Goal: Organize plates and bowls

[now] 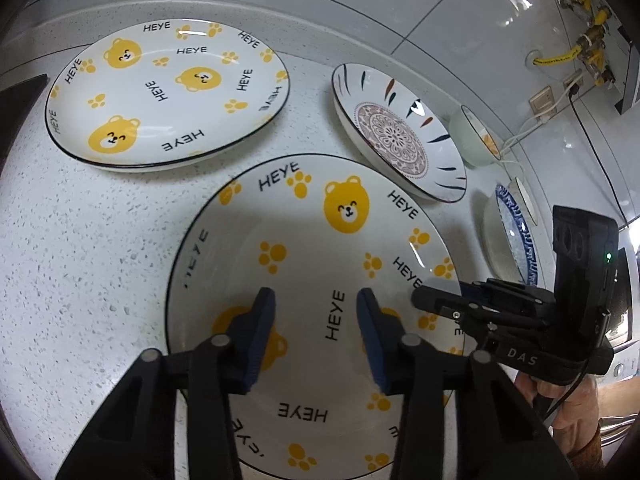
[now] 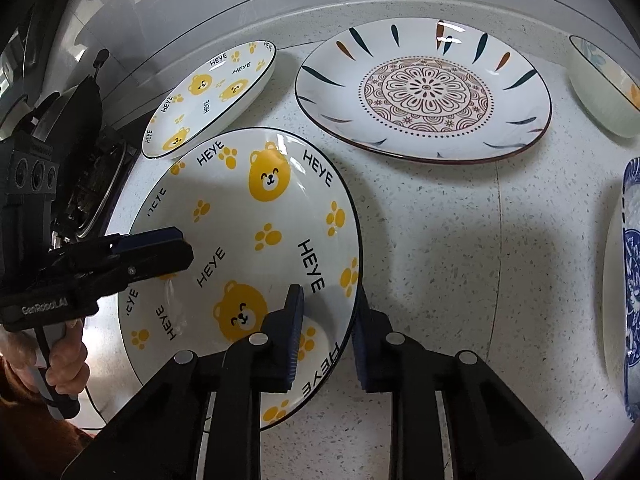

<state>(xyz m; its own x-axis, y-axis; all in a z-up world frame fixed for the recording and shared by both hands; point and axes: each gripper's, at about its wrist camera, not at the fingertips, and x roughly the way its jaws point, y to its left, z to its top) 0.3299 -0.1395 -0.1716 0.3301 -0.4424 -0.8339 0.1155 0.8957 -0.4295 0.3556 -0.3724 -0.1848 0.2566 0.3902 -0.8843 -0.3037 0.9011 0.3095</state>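
Rim of the near bear plate (image 2: 248, 216) is sitting between my right gripper (image 2: 326, 320) pads, narrowly parted astride it, contact unclear. My left gripper (image 1: 316, 320) is hovering part-open over that plate, gripping nothing. Beyond are lying another bear plate (image 1: 168, 92) and a mandala plate (image 2: 424, 88) on the speckled counter (image 2: 440, 260).

Ahead of the left fingers (image 1: 276, 320) lies bare bench (image 1: 100, 240) — a speckled strip between the near bear plate (image 1: 312, 240) and the far bear plate (image 1: 168, 96). To their right the mandala plate (image 1: 400, 136) and two bowls (image 1: 476, 140) crowd the wall. Right of the right fingers (image 2: 296, 320) the bench (image 2: 460, 260) lies open — until the blue-patterned bowl (image 2: 630, 280) at the edge.
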